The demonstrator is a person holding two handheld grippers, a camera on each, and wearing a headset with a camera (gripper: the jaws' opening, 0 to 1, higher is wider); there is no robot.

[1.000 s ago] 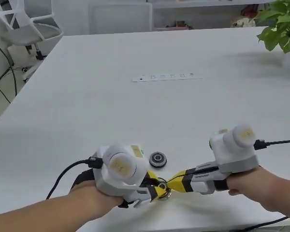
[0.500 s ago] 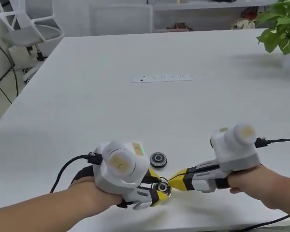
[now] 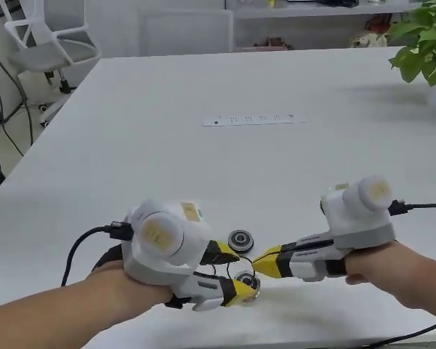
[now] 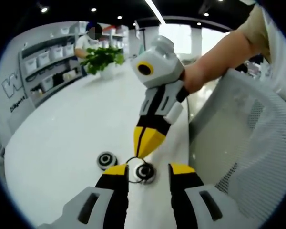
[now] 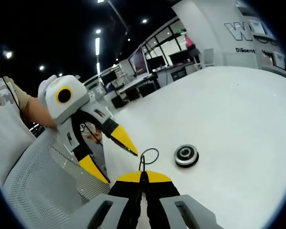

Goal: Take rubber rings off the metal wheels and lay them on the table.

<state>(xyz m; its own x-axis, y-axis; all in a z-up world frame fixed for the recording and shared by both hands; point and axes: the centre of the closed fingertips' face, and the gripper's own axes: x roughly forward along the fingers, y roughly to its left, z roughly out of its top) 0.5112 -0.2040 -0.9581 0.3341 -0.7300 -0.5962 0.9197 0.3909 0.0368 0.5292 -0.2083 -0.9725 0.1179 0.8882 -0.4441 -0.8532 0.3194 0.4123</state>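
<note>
pinching a thin black rubber ring (image 5: 150, 150) between its fully closed yellow tips, the right gripper (image 3: 261, 263) reaches in from the right of the head view. the ring forms a small loop just ahead of those tips. facing it, the left gripper (image 4: 148, 169) has its jaws apart. a small metal wheel (image 4: 144, 172) lies between them, close against one jaw and clear of the other, so nothing clamps it. this wheel sits on the white table (image 3: 203, 167), near its front edge. whether the ring is fully off the wheel or hooked on it at one side cannot be told. a second wheel (image 5: 186, 155) lies just beside, with a dark band around it that looks like its own ring in place.

risks, as a judgement: if the ring is caught, a pull would likely drag or tip the unclamped wheel, which could then roll toward the near edge. the ring looks thin and stretchy, so it may slip from the pinch or snap back. on release it could cling to the tips rather than drop flat. a wide sweep of either gripper could knock the second wheel.
</note>
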